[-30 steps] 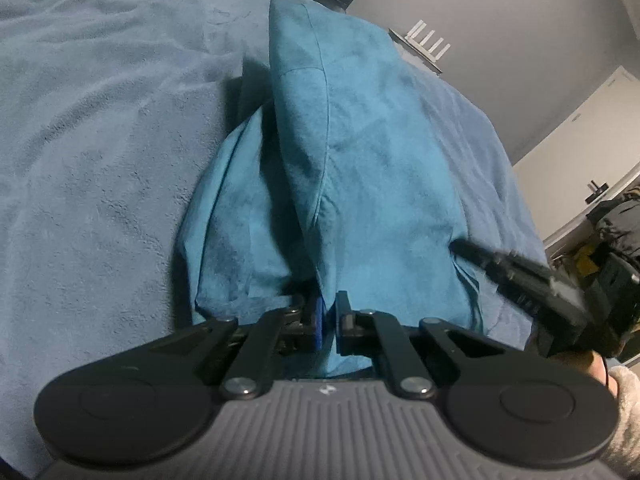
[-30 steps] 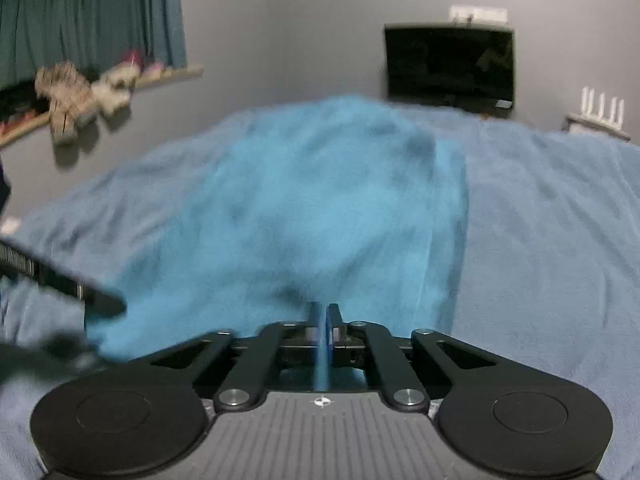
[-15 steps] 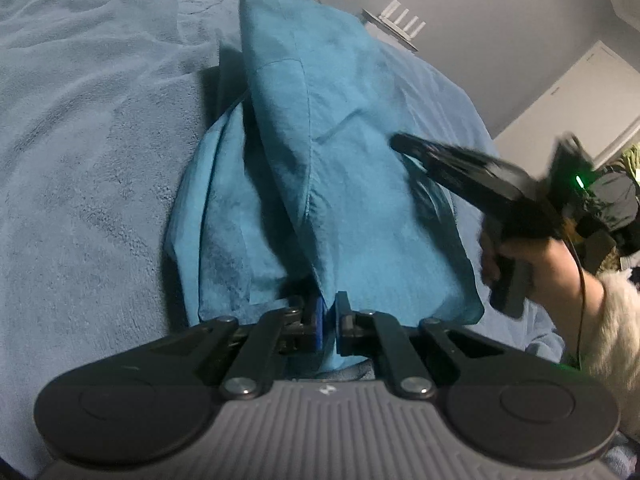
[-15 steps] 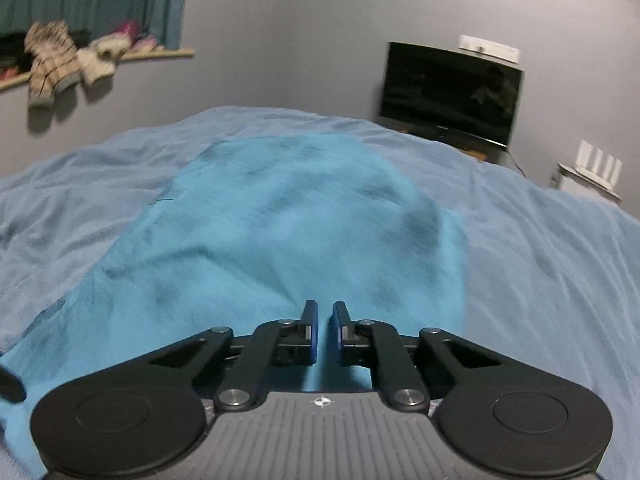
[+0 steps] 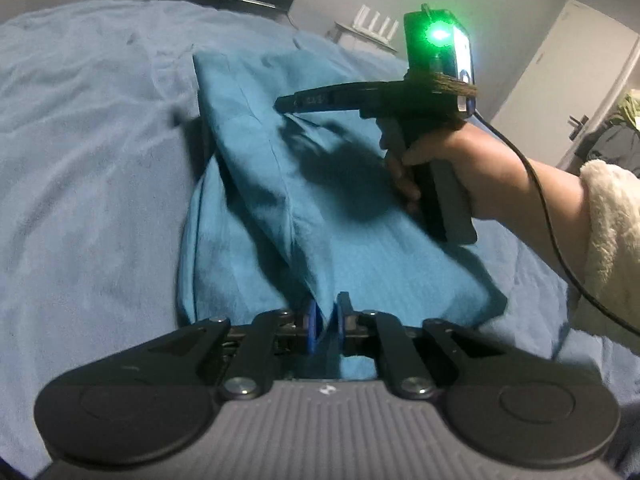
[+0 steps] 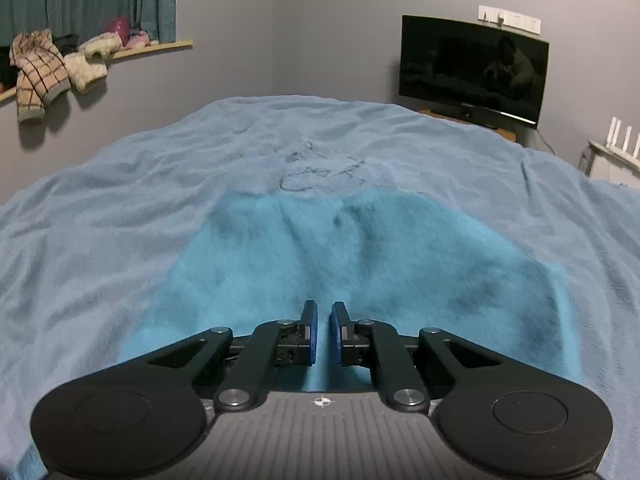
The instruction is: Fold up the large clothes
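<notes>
A teal garment [image 5: 352,216] lies partly folded on the light blue bed blanket [image 5: 88,168]. My left gripper [image 5: 325,314] is shut on the near edge of the garment, cloth pinched between its blue pads. My right gripper [image 5: 282,103] hovers above the garment's middle in the left wrist view, held by a hand. In the right wrist view the right gripper [image 6: 324,326] is empty with its fingers nearly closed, a narrow gap between the pads, above the teal garment [image 6: 360,264].
A dark TV [image 6: 474,70] stands beyond the bed's far end, with a white router [image 6: 618,140] to its right. A shelf with clothes [image 6: 52,64] runs along the left wall. A white door [image 5: 572,80] is at the right.
My right gripper let go of the garment, lifted and moved forward over its middle. The garment's right side now lies flat. My left gripper keeps its hold.
</notes>
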Available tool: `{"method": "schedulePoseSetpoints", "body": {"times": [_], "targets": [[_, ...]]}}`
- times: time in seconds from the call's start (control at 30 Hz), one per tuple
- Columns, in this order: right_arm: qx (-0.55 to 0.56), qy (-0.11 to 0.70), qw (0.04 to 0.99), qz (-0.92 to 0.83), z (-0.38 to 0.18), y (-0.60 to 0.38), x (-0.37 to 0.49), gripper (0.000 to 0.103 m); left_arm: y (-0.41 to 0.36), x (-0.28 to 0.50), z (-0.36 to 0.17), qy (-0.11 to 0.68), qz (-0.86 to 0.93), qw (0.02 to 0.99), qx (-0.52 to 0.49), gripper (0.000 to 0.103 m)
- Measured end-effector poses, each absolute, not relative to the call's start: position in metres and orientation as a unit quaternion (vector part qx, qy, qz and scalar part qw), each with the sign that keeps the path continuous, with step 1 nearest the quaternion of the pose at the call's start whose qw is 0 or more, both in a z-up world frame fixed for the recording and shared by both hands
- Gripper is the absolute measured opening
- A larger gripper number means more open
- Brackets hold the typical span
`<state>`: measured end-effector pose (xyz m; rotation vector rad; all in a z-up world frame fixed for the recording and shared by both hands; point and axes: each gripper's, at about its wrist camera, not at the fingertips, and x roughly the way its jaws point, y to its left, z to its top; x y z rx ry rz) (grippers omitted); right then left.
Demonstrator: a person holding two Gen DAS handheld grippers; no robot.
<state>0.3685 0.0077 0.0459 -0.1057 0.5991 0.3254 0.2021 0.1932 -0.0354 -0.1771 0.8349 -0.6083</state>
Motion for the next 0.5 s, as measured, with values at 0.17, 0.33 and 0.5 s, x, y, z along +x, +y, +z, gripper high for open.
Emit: {"method": "schedulePoseSetpoints", "body": {"times": [0.17, 0.33, 0.5], "targets": [[-0.052, 0.292, 0.936, 0.189, 0.045, 0.019, 0.385, 0.016, 0.191, 0.219, -0.053, 0.398, -0.276, 0.864, -0.137, 0.020], [-0.038, 0.296, 0.934, 0.196, 0.045, 0.036, 0.401, 0.020, 0.187, 0.222, -0.055, 0.404, -0.282, 0.860, -0.134, 0.020], [-0.085, 0.265, 0.938, 0.207, 0.059, 0.044, 0.394, 0.025, 0.191, 0.222, -0.056, 0.403, -0.287, 0.859, -0.133, 0.020]]}}
